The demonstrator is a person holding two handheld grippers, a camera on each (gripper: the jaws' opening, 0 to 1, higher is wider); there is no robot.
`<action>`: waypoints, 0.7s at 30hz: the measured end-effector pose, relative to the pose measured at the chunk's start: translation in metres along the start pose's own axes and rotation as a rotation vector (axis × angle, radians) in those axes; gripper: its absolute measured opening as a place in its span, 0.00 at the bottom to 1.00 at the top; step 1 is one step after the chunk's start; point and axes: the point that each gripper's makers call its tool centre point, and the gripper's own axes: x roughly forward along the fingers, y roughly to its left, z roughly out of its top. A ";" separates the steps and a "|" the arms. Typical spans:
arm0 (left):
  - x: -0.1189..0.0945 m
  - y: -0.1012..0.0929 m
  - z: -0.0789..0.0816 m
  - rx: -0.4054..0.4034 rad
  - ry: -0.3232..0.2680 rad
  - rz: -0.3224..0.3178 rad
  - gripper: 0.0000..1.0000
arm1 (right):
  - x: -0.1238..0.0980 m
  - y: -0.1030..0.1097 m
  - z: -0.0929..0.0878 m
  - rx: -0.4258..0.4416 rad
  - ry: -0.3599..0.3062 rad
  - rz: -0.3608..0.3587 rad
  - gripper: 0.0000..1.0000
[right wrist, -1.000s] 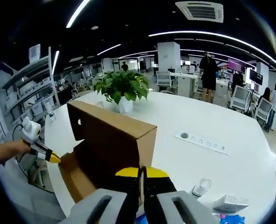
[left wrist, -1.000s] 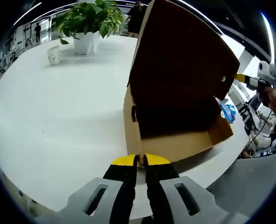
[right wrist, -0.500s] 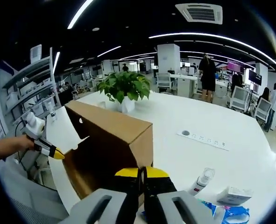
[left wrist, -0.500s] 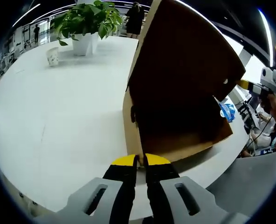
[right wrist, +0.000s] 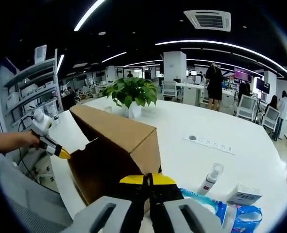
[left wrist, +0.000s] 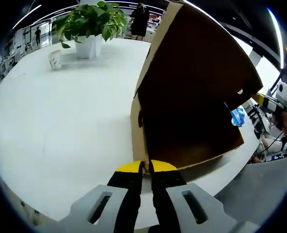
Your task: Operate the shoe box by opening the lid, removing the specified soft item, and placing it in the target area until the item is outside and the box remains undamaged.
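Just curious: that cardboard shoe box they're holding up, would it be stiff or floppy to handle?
The shoe box is probably stiff, since its walls look flat where the right tongs pinch its edge. It likely tips easily, with the lid raised tall above the base.
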 end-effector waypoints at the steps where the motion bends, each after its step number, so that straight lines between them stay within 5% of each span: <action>1: 0.000 0.000 0.000 0.000 0.000 0.001 0.04 | -0.001 0.002 -0.003 -0.002 0.004 0.005 0.00; 12: -0.001 0.002 0.000 -0.019 -0.027 -0.017 0.04 | -0.004 0.015 -0.028 -0.005 0.050 0.036 0.00; 15: -0.001 0.001 0.001 -0.005 -0.054 -0.033 0.05 | -0.004 0.018 -0.033 0.070 0.041 0.048 0.00; 21: -0.005 0.002 0.003 0.025 -0.072 -0.036 0.05 | -0.004 0.022 -0.045 0.079 0.055 0.058 0.00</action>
